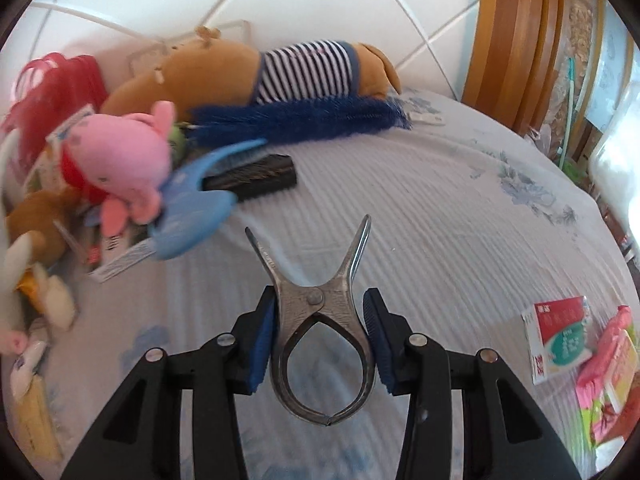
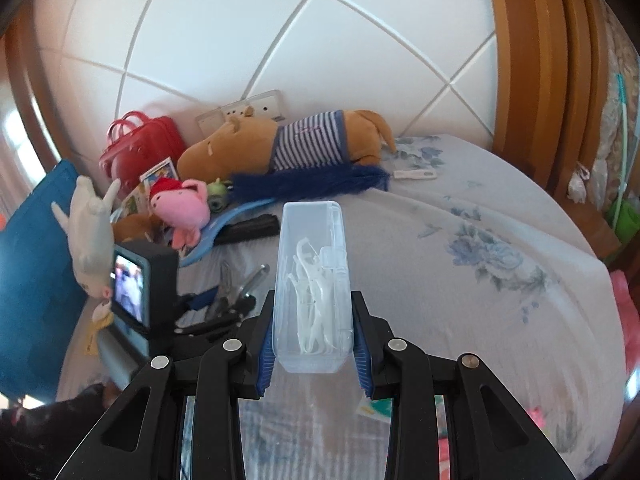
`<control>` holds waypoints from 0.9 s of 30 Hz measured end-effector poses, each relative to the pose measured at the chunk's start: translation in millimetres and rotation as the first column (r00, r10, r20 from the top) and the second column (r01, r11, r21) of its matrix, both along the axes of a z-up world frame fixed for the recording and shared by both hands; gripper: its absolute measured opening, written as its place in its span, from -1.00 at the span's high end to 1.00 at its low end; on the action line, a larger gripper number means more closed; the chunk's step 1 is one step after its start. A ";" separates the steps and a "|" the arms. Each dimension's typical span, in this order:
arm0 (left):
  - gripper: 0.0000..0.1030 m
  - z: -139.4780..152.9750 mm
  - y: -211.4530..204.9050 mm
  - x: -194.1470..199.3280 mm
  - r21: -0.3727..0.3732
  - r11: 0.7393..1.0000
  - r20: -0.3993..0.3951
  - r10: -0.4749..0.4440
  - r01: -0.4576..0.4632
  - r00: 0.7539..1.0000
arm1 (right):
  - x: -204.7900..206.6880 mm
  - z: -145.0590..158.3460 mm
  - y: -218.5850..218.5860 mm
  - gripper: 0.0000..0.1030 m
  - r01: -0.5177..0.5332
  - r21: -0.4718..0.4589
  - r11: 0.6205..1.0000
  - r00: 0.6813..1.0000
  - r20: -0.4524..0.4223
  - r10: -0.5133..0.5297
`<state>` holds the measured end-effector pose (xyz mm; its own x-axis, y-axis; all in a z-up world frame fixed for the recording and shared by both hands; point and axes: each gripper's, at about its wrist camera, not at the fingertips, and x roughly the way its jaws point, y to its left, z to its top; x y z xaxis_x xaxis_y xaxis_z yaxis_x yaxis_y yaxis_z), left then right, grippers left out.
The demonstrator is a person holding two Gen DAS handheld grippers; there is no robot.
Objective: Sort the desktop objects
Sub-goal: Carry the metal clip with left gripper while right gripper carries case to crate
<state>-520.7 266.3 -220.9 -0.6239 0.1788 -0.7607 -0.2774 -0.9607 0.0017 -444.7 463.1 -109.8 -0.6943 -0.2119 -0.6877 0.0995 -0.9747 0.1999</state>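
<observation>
Clip (image 1: pixel 320 320) of bare metal sits low in the frame's centre, clamped by its looped handles in the left tool (image 1: pixel 320 344), above the bed (image 1: pixel 440 220). Floss box (image 2: pixel 311 288), clear plastic, is pinched at centre in the right tool (image 2: pixel 313 344). Plush toys (image 1: pixel 120 160) crowd the upper left.

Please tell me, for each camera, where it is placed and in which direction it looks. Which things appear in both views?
Left wrist: sits behind the left gripper, looking down across the pale flowered bedsheet; jaws shut on a steel spring clamp.
Right wrist: sits behind the right gripper, facing the tiled wall; jaws shut on a clear plastic floss-pick box.
Shared: brown plush in striped shirt, pink plush pig.
</observation>
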 end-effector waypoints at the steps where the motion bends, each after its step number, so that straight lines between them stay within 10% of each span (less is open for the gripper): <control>1: 0.18 4.6 -3.5 3.5 -0.005 1.000 -0.009 0.006 -0.006 1.000 | 2.2 0.1 -4.0 0.38 -0.004 0.001 1.000 1.000 -0.003 0.004; 15: 0.18 88.5 -70.5 74.6 -0.024 0.993 -0.149 0.109 -0.114 0.983 | 26.5 47.5 -58.8 0.38 -0.094 -0.006 0.996 0.991 -0.101 0.093; 27: 0.17 187.3 -176.1 142.9 -0.037 0.960 -0.311 0.254 -0.279 0.916 | 66.8 116.8 -162.9 0.38 -0.277 0.000 0.961 0.933 -0.238 0.269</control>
<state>-377.9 90.2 -33.6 -0.8415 -0.0786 -0.5346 0.0144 -0.9923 0.1232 -377.9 300.2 7.0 -0.7463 -0.4359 -0.5031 0.4088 -0.8966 0.1703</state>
